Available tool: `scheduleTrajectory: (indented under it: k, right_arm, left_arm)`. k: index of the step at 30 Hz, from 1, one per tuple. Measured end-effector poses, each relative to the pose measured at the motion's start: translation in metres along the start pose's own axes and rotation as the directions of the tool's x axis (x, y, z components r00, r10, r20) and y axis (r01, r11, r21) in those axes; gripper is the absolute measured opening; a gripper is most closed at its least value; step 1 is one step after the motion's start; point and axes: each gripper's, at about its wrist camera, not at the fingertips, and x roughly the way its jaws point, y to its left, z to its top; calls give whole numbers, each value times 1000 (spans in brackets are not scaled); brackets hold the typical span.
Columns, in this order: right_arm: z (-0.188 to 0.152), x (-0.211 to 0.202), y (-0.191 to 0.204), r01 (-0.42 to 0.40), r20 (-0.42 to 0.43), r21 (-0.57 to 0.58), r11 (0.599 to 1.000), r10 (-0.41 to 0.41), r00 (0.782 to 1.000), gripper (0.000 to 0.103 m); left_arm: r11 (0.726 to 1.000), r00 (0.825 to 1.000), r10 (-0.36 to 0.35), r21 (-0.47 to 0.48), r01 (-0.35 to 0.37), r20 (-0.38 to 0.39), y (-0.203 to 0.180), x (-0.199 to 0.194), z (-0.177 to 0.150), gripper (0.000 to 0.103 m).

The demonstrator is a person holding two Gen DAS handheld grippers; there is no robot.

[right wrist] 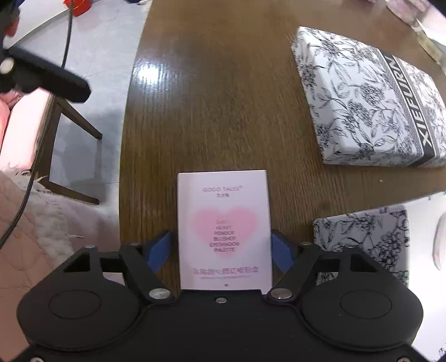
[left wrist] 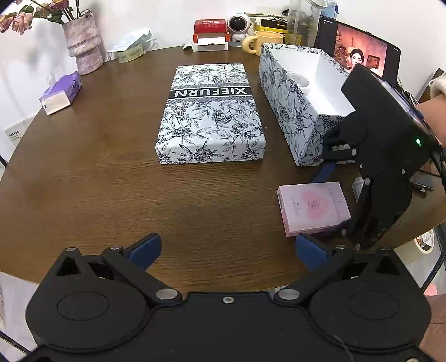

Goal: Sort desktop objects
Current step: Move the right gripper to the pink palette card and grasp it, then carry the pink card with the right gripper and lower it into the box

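Two blue pads of my right gripper (right wrist: 221,250) flank the pink palette box (right wrist: 224,231), which lies flat on the table (right wrist: 211,111) beside the open floral box (left wrist: 315,92); contact looks light, grip unconfirmed. My left gripper (left wrist: 228,250) hovers spread, empty. I should squeeze squarely before lifting.

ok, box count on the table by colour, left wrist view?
Floral black-and-white: 2, the lid and the open box
Pink: 1, palette box
Purple: 1, tissue pack
Red: 1, red box
Total: 5
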Motion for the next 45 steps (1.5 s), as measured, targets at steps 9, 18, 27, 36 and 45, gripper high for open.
scheduleTrajectory:
  k: [9,18,27,36,45]
  right_arm:
    - [0,2,-2,-1,-5,1,1000,1,1000,69]
    - [11,-27,0,10,64,2,1000,-10,998,69]
    - [25,-96,9,86,141,-21,996,-82,987,69]
    - [7,-169,-19,164,184,100,981,-180,966,69]
    - [-30,-184,-94,162,163,215,963,-199,966,69]
  left_arm:
    - [1000,1000,-16,-2,16,20,0,-5,5,103]
    - [999,999,-38,3,38,32,8,-28,17,103]
    - [998,997,-38,57,35,60,6,-61,43,103]
    - [991,994,-64,126,52,90,-12,-72,78,103]
    - [984,987,-110,152,91,120,-33,-61,111,103]
